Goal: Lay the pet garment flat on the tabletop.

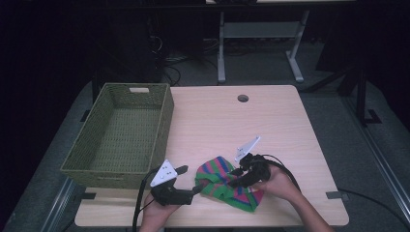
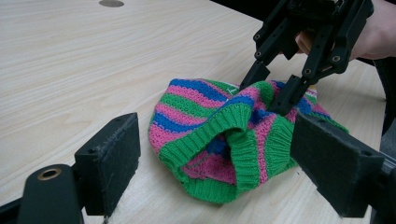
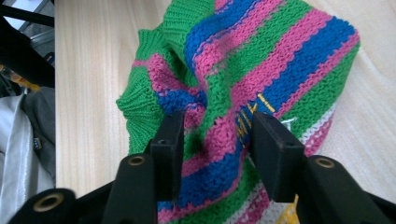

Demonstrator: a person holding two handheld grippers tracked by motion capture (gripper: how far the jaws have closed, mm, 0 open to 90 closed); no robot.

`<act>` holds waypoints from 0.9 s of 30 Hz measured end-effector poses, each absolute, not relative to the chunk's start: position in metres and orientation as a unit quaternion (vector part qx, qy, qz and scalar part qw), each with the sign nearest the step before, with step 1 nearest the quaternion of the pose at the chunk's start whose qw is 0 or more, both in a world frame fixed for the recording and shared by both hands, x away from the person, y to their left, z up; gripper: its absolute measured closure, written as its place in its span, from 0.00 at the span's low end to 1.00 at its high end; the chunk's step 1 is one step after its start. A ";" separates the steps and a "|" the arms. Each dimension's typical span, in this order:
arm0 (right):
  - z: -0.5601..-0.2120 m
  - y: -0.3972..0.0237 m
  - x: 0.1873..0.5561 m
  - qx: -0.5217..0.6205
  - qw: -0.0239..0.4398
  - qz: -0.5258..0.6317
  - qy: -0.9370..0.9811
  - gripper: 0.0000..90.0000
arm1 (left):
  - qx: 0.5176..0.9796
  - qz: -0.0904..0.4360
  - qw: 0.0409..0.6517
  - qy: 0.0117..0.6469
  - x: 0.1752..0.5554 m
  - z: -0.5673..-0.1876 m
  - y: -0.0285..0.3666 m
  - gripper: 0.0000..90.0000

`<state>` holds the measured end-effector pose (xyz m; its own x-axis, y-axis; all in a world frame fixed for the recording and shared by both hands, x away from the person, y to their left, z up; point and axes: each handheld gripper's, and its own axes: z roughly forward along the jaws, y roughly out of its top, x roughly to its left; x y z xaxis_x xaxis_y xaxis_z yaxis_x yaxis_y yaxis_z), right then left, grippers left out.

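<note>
I am pressing my right gripper point(image 2: 273, 91), jaws half-spread, into the striped knit point(image 1: 227, 182); nothing is pinched. My left gripper point(image 1: 193, 189) is waiting spread wide beside it. Closing now risks catching just one layer, so the knit is likely to unfold and slip.

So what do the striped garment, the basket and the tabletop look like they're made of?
Striped garment: chunky knit yarn, probably wool or acrylic; ribbed green hem and visible stitches, matte. Basket: woven olive fibre, possibly paper cord or wicker, judging by the fine weave. Tabletop: pale wood-grain surface, likely laminate, smooth with slight sheen.
</note>
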<state>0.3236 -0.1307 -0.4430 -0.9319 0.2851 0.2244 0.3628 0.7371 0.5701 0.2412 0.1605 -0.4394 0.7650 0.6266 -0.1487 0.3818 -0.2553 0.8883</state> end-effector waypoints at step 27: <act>-0.405 -0.137 0.303 -0.156 0.035 -0.355 -0.921 0.48 | 0.783 0.119 0.516 0.326 0.242 -0.440 0.161 0.17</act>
